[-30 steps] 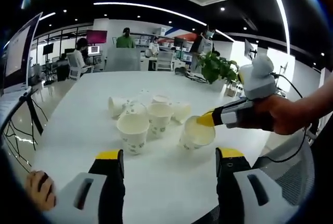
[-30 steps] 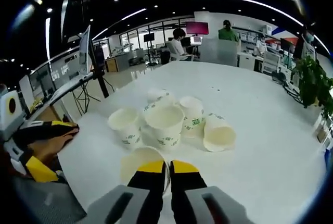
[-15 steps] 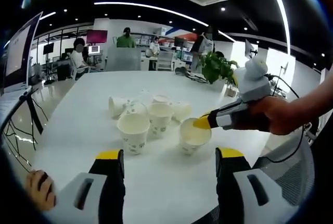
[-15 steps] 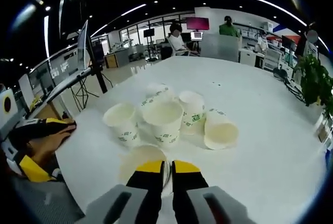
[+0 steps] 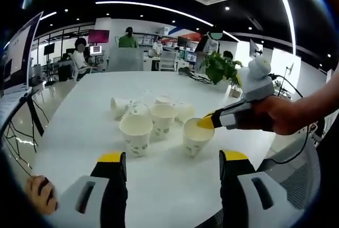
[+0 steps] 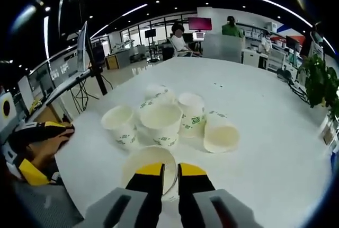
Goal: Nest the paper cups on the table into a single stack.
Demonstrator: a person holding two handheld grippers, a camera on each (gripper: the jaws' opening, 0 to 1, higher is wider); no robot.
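Held paper cup point(image 5: 197, 136) now upright, right gripper point(image 6: 169, 171) jaws clamped on rim; cup cluster point(image 6: 159, 119) just ahead. Left gripper point(image 5: 172, 159) jaws apart, idle.

Nothing legible — the paper cups point(image 6: 160, 123) carry green printed marks, too small to read.

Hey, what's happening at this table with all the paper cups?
A person is working with two hand-held tongs at a white table. The right tongs are shut on the rim of one white paper cup with green print, holding it upright apart from a cluster of similar cups. In that cluster some stand upright and at least one lies on its side. The left tongs are open and hold nothing. No stack has been formed yet.
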